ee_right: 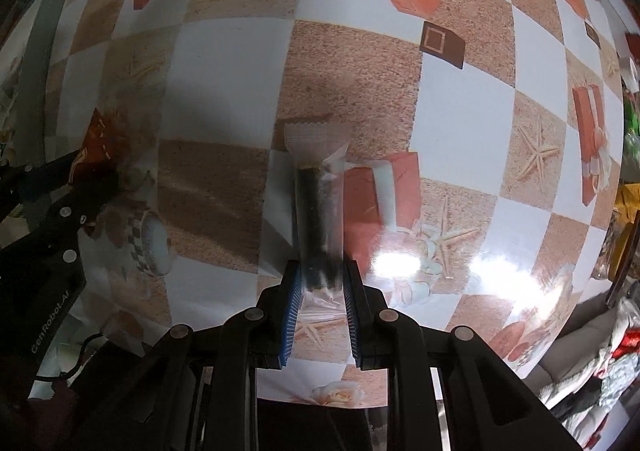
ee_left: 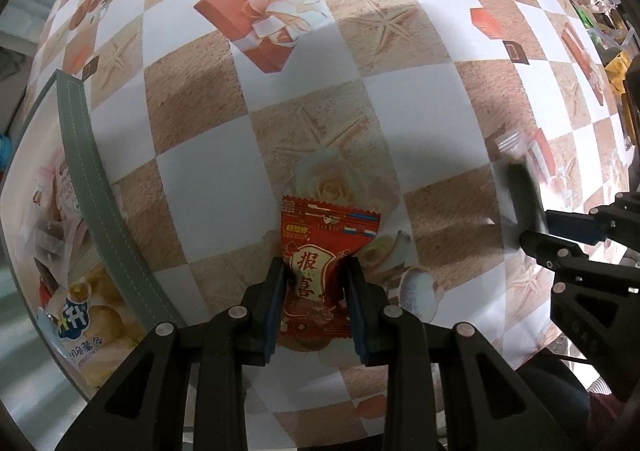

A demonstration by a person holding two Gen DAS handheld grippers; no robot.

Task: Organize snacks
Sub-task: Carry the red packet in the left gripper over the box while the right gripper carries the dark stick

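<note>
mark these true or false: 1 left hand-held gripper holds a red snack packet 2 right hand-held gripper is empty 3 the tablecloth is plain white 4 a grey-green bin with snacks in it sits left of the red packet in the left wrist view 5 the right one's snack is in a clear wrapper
1. True: the left hand-held gripper is shut on the red snack packet.
2. False: the right hand-held gripper grips a dark snack stick.
3. False: the tablecloth is checkered tan and white with printed pictures.
4. True: the grey-green bin holds snack bags.
5. True: its wrapper is transparent with a crimped end.
</note>
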